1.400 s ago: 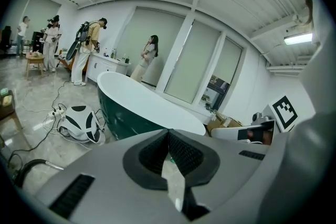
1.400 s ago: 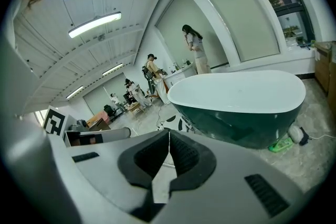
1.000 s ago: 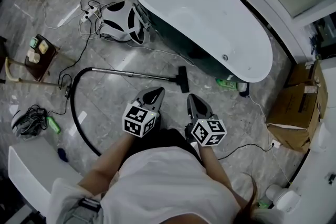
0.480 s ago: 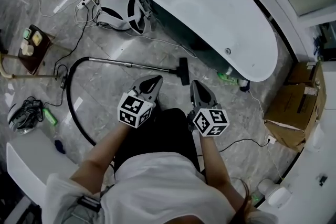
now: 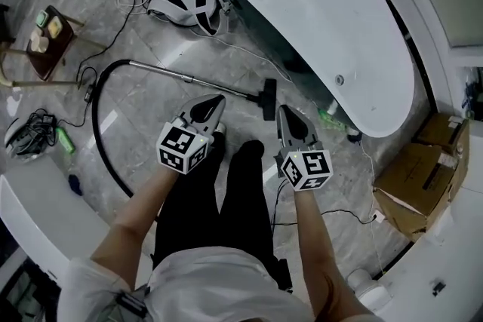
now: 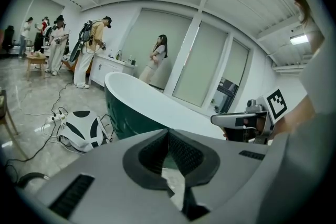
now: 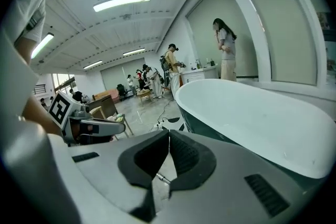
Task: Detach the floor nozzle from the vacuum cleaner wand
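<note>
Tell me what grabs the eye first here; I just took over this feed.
The big white oval bathtub with dark green sides fills the head view's upper right. Beside it, on the grey marble floor, lies the slim silver vacuum wand, ending in a black floor nozzle. The left tongs and right tongs hang shut and empty on either side of that nozzle.

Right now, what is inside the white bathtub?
Inside the bathtub only a small round fitting shows on the white wall. Its far end is cut off by the picture edge, so that part cannot be seen.
</note>
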Demonstrator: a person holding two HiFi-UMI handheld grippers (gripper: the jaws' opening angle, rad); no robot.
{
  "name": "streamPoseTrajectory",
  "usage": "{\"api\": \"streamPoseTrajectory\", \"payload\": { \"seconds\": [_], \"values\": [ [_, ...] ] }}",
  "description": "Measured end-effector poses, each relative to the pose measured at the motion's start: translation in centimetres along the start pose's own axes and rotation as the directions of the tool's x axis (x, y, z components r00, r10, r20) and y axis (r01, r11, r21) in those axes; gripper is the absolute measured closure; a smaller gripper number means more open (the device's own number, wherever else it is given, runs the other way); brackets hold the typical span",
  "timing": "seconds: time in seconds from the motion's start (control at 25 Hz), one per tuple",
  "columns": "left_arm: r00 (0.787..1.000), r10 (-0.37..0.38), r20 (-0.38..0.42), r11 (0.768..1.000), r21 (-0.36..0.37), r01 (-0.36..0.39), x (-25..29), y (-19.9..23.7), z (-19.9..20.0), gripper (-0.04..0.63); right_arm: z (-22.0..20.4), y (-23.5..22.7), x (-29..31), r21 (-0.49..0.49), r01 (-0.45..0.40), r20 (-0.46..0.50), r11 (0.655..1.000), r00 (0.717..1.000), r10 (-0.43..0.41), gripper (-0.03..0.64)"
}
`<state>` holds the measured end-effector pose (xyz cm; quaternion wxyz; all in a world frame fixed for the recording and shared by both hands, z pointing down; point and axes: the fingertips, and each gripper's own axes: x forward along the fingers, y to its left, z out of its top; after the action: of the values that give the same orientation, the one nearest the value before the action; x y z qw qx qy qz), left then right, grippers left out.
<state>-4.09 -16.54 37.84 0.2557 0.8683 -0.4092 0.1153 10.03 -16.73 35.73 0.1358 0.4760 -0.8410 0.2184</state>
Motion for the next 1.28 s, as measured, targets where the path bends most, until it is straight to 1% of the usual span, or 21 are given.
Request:
{"api": "streamPoseTrajectory", "payload": {
  "seconds": [0.08,0.16,0.32,0.4,0.6,0.72,0.88,1.0,1.08,1.16,1.28],
  "values": [
    [1.0,0.009,-0.001,1.0,0.012,-0.009,0.6,0.5,-0.4,0.584,-0.4,-0.6,0.8,-0.022,-0.029,-0.011,0.999,1.0,0.029,0.6],
    [1.0,0.014,-0.003,1.0,0.009,-0.014,1.3,0.8,-1.1,0.584,-1.1,-1.3,1.5,-0.024,-0.058,-0.022,0.998,0.998,0.057,0.6],
    [1.0,0.019,-0.016,1.0,-0.017,-0.019,3.2,1.8,-3.0,0.584,-3.2,-3.2,3.5,0.029,-0.078,-0.046,0.997,0.996,0.079,0.6],
    [0.999,0.022,-0.034,1.0,-0.017,-0.023,4.3,2.3,-4.6,0.584,-4.7,-3.9,4.4,0.045,-0.084,-0.067,0.995,0.994,0.087,0.6],
    [0.997,0.035,-0.066,0.999,-0.023,-0.036,6.7,4.0,-8.5,0.584,-8.3,-4.9,6.6,0.004,-0.14,-0.122,0.99,0.983,0.139,0.6],
    [0.995,0.045,-0.085,0.998,-0.046,-0.049,7.7,4.9,-10.9,0.584,-10.5,-5.5,8.0,0.011,-0.164,-0.132,0.986,0.978,0.164,0.6],
    [0.991,0.023,-0.134,0.998,-0.06,-0.031,8.6,5.8,-14.8,0.584,-14.1,-6.0,10.1,0.054,-0.164,-0.147,0.985,0.974,0.17,0.6],
    [0.985,-0.004,-0.17,0.998,-0.059,-0.007,9.9,6.3,-17.6,0.584,-17.1,-6.0,11.5,0.036,-0.186,-0.181,0.982,0.965,0.189,0.6],
    [0.981,-0.016,-0.196,0.999,-0.047,0.007,10.9,6.7,-19.3,0.584,-18.8,-6.3,12.3,0.021,-0.2,-0.202,0.98,0.959,0.2,0.6],
    [0.974,-0.02,-0.227,1.0,-0.016,0.017,12.3,7.2,-20.8,0.584,-20.5,-7.1,13.3,0.009,-0.202,-0.221,0.979,0.955,0.199,0.6],
    [0.963,-0.018,-0.271,1.0,0.012,0.022,14.6,8.5,-22.8,0.584,-22.9,-9.0,14.9,-0.001,-0.173,-0.246,0.985,0.955,0.167,0.6]
  ]
}}
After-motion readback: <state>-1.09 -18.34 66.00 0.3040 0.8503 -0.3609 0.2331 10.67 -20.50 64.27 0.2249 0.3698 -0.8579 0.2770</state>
